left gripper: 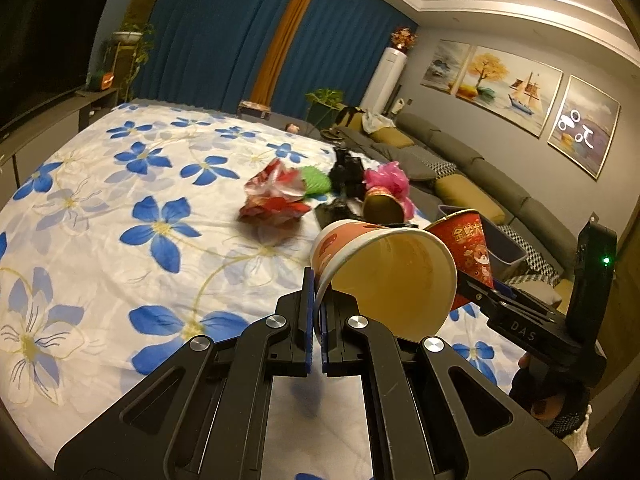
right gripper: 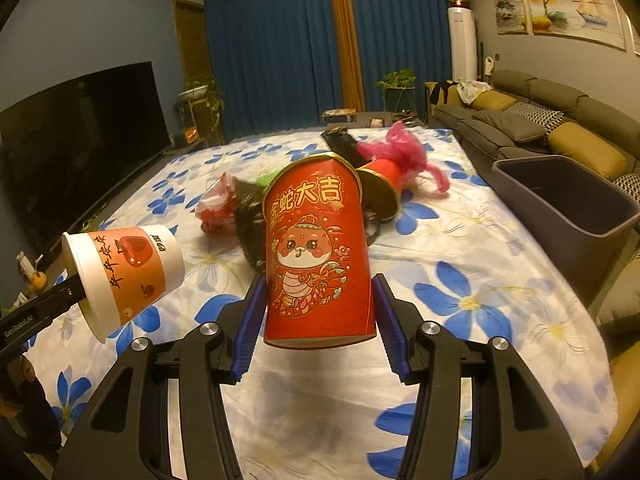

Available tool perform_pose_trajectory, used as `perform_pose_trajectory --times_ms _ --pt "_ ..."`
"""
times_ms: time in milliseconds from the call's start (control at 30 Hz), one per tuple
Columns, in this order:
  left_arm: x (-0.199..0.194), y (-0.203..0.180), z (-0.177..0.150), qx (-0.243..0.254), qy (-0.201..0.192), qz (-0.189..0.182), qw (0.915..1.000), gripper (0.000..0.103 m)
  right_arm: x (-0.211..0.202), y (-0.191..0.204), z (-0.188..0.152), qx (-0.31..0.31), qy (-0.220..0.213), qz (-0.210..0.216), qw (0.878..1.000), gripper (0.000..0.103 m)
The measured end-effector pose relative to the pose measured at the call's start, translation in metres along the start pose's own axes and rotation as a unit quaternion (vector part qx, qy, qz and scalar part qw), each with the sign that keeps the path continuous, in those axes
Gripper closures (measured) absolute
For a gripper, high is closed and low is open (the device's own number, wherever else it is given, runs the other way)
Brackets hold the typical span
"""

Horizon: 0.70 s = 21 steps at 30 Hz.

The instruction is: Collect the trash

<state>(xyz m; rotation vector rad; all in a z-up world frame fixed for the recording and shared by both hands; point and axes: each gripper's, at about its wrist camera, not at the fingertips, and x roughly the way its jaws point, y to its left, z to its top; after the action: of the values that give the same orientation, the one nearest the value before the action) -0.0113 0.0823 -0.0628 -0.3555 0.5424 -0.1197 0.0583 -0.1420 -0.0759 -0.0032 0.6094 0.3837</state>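
Trash: three paper cups in all. Orange-and-white cup (left gripper: 384, 276) pinched by its rim in the clenched left gripper (left gripper: 318, 312); red cup (right gripper: 316, 256) clamped between the blue pads of the right gripper (right gripper: 318, 320); third red cup (right gripper: 380, 188) lying on its side just beyond. One crumpled red-white wrapper (left gripper: 274, 196), one pink tuft (left gripper: 386, 176), black scraps ahead. All on a blue-flowered sheet (left gripper: 120, 200); grey sofa (right gripper: 520, 120), blue curtains (left gripper: 224, 28) behind. Grey bin (right gripper: 568, 200) right of the right gripper, contents not visible.
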Motion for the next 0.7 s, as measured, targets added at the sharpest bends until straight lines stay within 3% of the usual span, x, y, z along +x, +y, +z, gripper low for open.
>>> perform_pose_trajectory --times_ms 533,700 --pt "0.033 -0.062 0.025 0.046 0.003 -0.038 0.9982 0.101 -0.029 -0.051 0.006 0.040 -0.046 -0.032 0.998 0.050" --pt "0.057 -0.099 0.041 0.072 0.004 -0.058 0.9957 0.101 -0.037 -0.076 0.015 0.058 -0.066 -0.058 0.994 0.050"
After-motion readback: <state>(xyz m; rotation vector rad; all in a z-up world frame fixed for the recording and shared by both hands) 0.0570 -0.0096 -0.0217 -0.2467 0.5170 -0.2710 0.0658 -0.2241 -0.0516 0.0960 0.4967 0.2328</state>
